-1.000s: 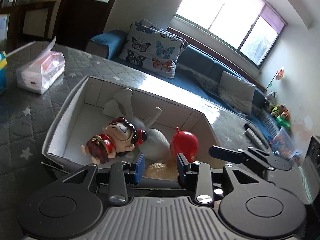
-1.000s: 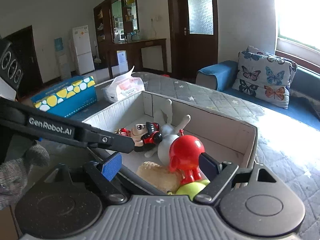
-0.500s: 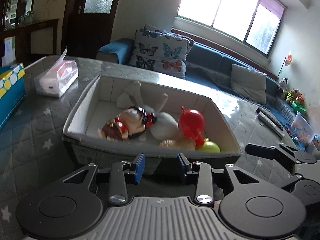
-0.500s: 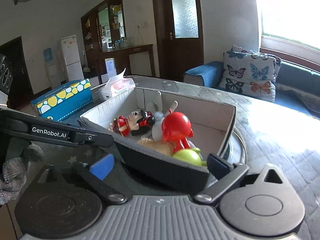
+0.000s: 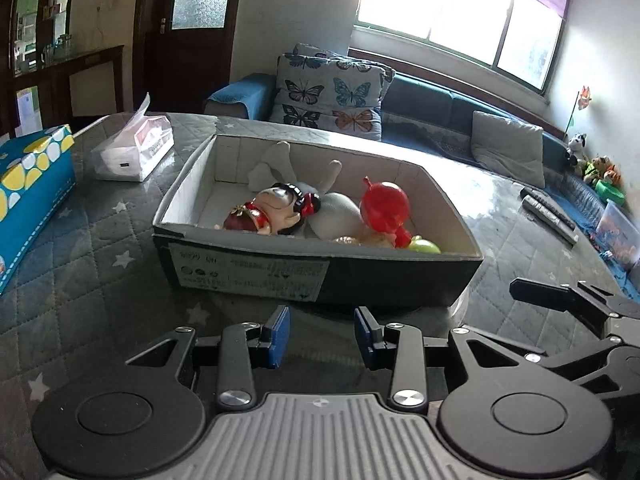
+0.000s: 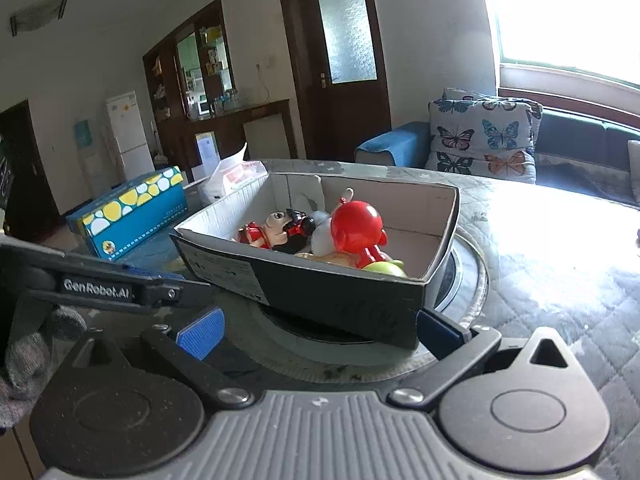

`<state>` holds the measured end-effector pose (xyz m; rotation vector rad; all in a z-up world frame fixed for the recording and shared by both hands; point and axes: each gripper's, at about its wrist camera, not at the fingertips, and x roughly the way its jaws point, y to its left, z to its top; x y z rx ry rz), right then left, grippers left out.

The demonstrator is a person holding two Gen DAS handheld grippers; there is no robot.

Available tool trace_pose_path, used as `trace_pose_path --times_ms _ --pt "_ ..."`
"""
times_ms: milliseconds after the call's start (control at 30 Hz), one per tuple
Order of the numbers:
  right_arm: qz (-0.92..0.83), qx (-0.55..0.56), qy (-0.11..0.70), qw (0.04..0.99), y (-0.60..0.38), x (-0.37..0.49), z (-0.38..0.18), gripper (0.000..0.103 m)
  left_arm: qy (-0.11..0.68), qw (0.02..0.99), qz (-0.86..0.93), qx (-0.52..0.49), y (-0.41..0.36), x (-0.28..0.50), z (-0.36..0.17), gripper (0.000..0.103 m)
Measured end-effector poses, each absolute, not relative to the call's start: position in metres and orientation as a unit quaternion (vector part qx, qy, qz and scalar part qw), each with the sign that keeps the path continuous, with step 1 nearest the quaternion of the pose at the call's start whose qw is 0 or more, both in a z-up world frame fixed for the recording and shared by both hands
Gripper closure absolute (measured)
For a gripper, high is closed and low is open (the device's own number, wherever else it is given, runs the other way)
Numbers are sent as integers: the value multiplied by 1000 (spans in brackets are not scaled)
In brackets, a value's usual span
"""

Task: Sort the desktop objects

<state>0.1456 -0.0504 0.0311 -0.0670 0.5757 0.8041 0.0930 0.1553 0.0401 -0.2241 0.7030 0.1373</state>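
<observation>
Fingers of the left gripper (image 5: 319, 334), blue-padded and black, stand a little apart with nothing between them, just short of the black cardboard box (image 5: 400, 280) with its white lining. The right gripper (image 6: 320, 330) is spread wide and empty, near the box's corner. Inside the box lie a red-dressed doll with dark hair (image 5: 272, 210), a white plush toy (image 5: 336, 216), a red round-headed figure (image 5: 384, 204) and a yellow-green ball (image 5: 424, 246). Left of the box on the grey quilted star-patterned tablecloth (image 5: 100, 280) sit a white tissue pack (image 5: 132, 152) and a blue box with yellow spots (image 5: 28, 192).
</observation>
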Motion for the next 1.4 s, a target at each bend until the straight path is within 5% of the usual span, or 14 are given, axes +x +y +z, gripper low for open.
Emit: trace_pose_path --times_ms 1400 --pt "363 -30 309 878 -40 118 16 0 356 923 145 -31 137 64 26 64"
